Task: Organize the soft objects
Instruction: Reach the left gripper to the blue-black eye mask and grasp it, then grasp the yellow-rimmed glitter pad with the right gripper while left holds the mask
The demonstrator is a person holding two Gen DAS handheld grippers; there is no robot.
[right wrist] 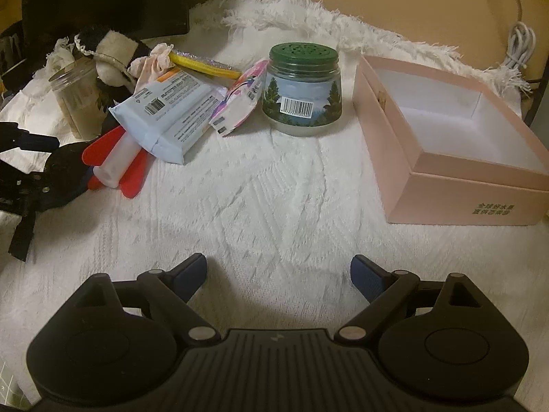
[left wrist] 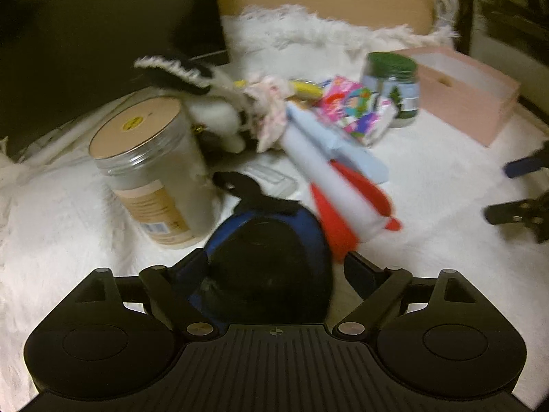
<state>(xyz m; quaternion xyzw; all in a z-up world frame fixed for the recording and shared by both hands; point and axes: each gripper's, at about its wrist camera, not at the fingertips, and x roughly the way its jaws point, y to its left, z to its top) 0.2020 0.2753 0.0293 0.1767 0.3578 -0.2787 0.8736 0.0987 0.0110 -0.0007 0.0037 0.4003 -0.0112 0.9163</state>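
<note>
A rocket-shaped soft toy [left wrist: 339,185], white body with red fins and a round black base, lies at the near left of the white textured cloth [right wrist: 274,189], its nose against a pale blue wipes packet [right wrist: 168,113]. The left tool [left wrist: 271,267] is clamped around the toy's black base. The right tool [right wrist: 278,271] hovers wide open over bare cloth, holding nothing. At far right, an open pink box [right wrist: 456,185] shows only its white lining. A green-lidded jar [right wrist: 303,91] stands between packet and box.
</note>
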